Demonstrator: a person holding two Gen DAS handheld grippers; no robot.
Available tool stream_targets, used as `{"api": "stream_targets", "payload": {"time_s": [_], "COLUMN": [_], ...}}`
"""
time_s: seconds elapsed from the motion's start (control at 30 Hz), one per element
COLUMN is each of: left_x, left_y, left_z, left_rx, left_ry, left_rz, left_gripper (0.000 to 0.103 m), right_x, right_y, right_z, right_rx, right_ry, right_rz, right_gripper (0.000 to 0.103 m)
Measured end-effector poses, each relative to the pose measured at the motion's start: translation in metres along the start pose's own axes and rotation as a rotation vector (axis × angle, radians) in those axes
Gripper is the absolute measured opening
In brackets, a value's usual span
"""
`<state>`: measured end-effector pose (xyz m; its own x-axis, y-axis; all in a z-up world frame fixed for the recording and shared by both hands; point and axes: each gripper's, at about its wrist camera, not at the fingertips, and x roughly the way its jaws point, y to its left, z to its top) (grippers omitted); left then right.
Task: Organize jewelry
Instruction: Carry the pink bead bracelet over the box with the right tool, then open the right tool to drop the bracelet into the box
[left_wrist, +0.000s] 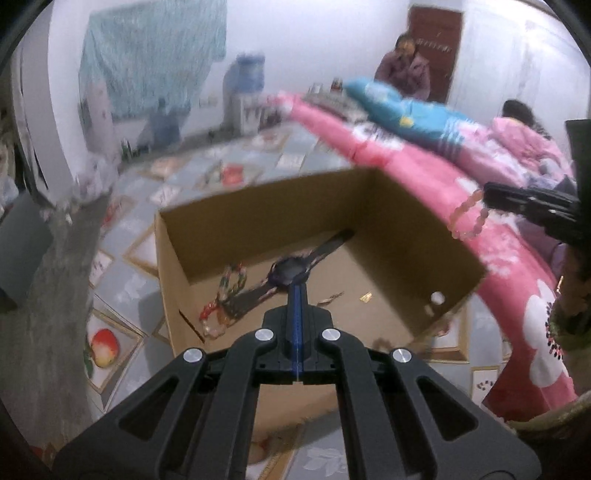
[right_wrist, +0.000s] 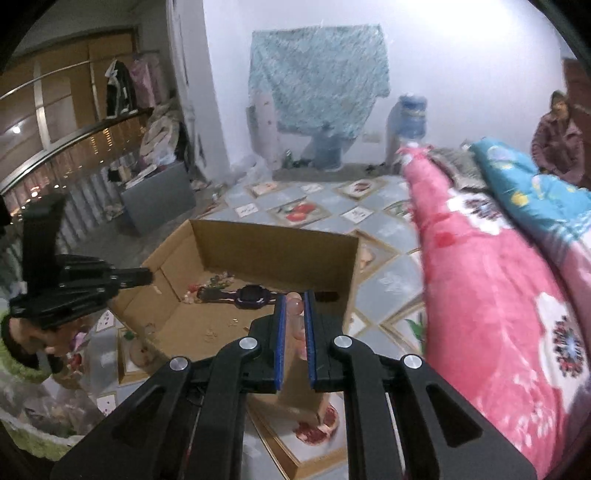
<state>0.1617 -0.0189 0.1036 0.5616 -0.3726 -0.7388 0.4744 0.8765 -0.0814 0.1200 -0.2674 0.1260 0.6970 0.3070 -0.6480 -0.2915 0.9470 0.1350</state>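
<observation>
Left tool (left_wrist: 297, 295) is fully closed and empty above the cardboard box (left_wrist: 406, 229); right tool (right_wrist: 294, 306) pinches a pink bead bracelet (left_wrist: 467, 218).

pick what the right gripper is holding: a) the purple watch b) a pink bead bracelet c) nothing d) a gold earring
b: the right gripper is shut on the pink bead bracelet, which dangles from it, while the purple watch lies in the cardboard box.

Left gripper (left_wrist: 297, 291) jaws fully closed, empty, above cardboard box (left_wrist: 424, 236). Inside box: watch (left_wrist: 290, 273), bead strands (left_wrist: 221, 302). Right gripper (left_wrist: 489, 197) at R edge, clamping pink bead bracelet (left_wrist: 466, 218).
</observation>
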Motion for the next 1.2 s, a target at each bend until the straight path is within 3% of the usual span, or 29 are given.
{"api": "stream_targets", "payload": {"time_s": [0.23, 0.4, 0.57, 0.7, 0.83, 0.93, 1.1, 1.2], "left_x": [0.055, 0.061, 0.054, 0.036, 0.008, -0.010, -0.019, -0.018], "left_y": [0.021, 0.027, 0.026, 0.026, 0.030, 0.035, 0.047, 0.056], "left_z": [0.004, 0.003, 0.003, 0.002, 0.000, -0.003, -0.010, -0.016], "left_rx": [-0.019, -0.012, -0.021, -0.041, -0.078, -0.099, -0.157, -0.216], "left_ry": [0.197, 0.222, 0.200, 0.130, 0.039, -0.014, -0.030, -0.020], "left_rz": [0.049, 0.065, 0.064, 0.070, 0.118, 0.153, 0.182, 0.164], "left_gripper": [0.000, 0.006, 0.010, 0.021, 0.040, 0.056, 0.067, 0.073], "right_x": [0.052, 0.070, 0.080, 0.092, 0.102, 0.099, 0.081, 0.062], "right_y": [-0.011, -0.016, -0.015, -0.013, -0.013, -0.015, -0.023, -0.032], "right_z": [0.014, 0.020, 0.022, 0.024, 0.025, 0.024, 0.026, 0.023], "right_rx": [0.020, 0.020, 0.021, 0.010, 0.000, -0.003, 0.030, 0.081], "right_ry": [0.115, 0.152, 0.183, 0.220, 0.266, 0.262, 0.214, 0.167], "right_rz": [0.044, 0.065, 0.084, 0.087, 0.055, 0.020, -0.016, -0.041], "right_gripper": [0.010, 0.010, 0.010, 0.010, 0.011, 0.020, 0.022, 0.037]}}
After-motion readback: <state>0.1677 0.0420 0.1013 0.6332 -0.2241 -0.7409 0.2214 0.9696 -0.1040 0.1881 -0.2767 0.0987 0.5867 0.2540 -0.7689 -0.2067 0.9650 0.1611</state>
